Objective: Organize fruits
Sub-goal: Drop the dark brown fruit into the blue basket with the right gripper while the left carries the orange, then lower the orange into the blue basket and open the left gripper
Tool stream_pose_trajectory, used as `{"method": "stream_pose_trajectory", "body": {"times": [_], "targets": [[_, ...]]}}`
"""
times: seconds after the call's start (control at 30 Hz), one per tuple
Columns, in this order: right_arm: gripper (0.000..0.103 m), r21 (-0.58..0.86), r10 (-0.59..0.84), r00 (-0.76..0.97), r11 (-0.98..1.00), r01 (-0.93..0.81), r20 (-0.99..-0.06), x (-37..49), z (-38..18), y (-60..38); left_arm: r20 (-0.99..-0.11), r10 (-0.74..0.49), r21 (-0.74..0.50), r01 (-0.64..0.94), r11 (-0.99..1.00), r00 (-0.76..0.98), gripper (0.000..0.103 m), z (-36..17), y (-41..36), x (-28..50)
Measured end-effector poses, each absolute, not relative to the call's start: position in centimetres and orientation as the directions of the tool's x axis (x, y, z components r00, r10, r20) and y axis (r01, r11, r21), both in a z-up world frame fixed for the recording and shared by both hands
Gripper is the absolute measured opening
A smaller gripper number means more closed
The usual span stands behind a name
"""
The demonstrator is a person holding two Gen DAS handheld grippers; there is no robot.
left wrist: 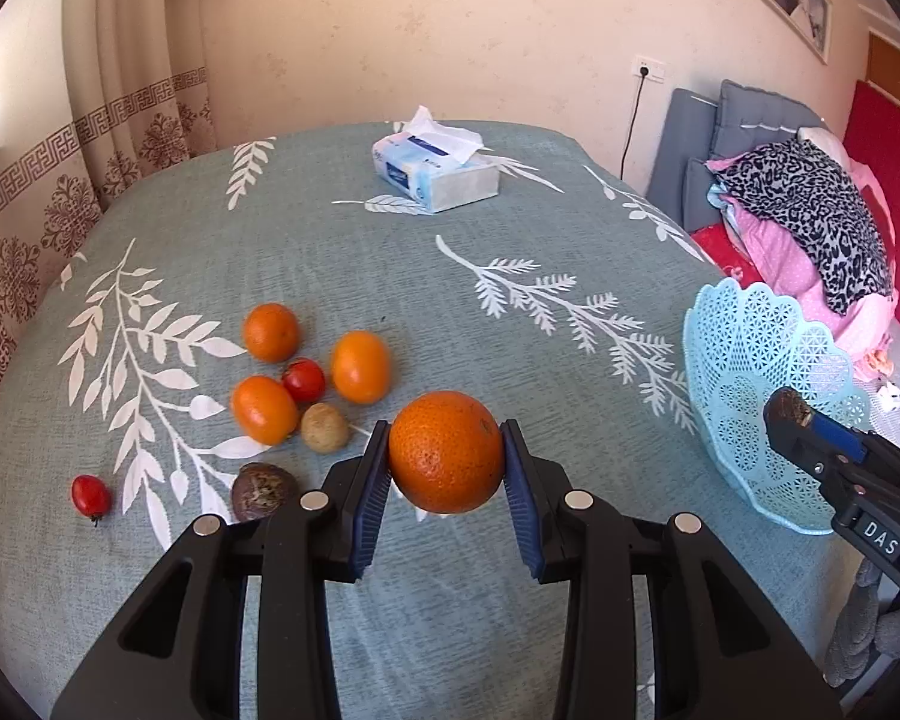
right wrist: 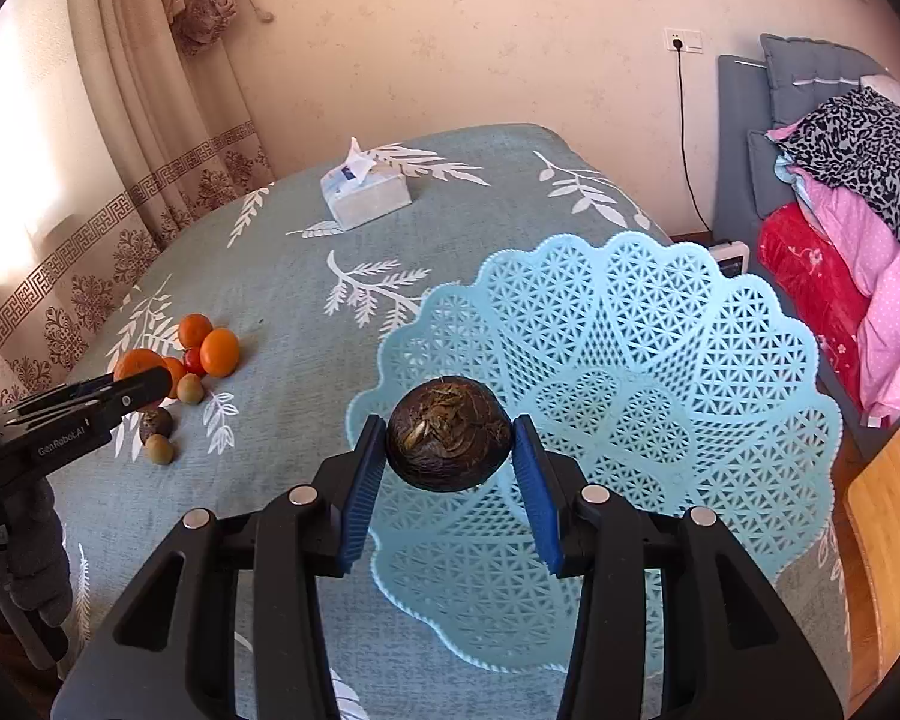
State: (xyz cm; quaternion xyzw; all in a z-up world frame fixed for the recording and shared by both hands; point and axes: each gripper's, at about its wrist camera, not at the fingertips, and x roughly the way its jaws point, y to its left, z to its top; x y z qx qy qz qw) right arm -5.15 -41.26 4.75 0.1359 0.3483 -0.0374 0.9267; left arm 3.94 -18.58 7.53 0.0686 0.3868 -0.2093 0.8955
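Note:
My left gripper (left wrist: 445, 461) is shut on a large orange (left wrist: 444, 450), held above the blue-grey tablecloth (left wrist: 342, 264). To its left lie three smaller oranges (left wrist: 271, 331), two small red tomatoes (left wrist: 303, 379), a tan round fruit (left wrist: 324, 427) and a dark brown fruit (left wrist: 263, 491). My right gripper (right wrist: 449, 444) is shut on another dark brown round fruit (right wrist: 447, 433), hanging over the near left part of the light blue lattice basket (right wrist: 660, 348). In the left wrist view the right gripper (left wrist: 787, 414) with its brown fruit shows in front of the basket (left wrist: 744, 372).
A tissue box (left wrist: 435, 171) stands at the far side of the table. To the right are a bed with piled pink and leopard-print bedding (left wrist: 810, 222) and a wooden chair seat (right wrist: 894, 528). A curtain (left wrist: 60, 168) hangs at the left.

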Motion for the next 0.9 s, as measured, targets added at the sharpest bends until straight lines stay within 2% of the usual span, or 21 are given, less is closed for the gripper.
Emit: {"method": "stream_pose_trajectory", "body": {"times": [0.17,0.27,0.6,0.9], "targets": [[0.046,0.237,0.019,0.727,0.951,0.2,-0.687,-6.0,3.2,-42.9,-0.728,-0.35,-0.037,0.476,0.879,0.589,0.036,7.3,-21.5,3.4],[0.056,0.266,0.013,0.744,0.938,0.221,-0.668,-6.6,3.5,-44.0,-0.737,-0.361,-0.038,0.499,0.866,0.571,0.036,7.1,-23.0,3.2],[0.056,0.327,-0.099,0.805,0.879,0.346,-0.585,-9.3,5.5,-48.4,-0.732,-0.442,-0.059,0.598,0.8,0.519,0.036,7.3,-27.1,2.1],[0.056,0.36,-0.109,0.807,0.855,0.374,-0.58,-9.7,5.3,-49.2,-0.706,-0.516,-0.069,0.678,0.732,0.485,0.037,6.6,-30.5,1.9]]}}
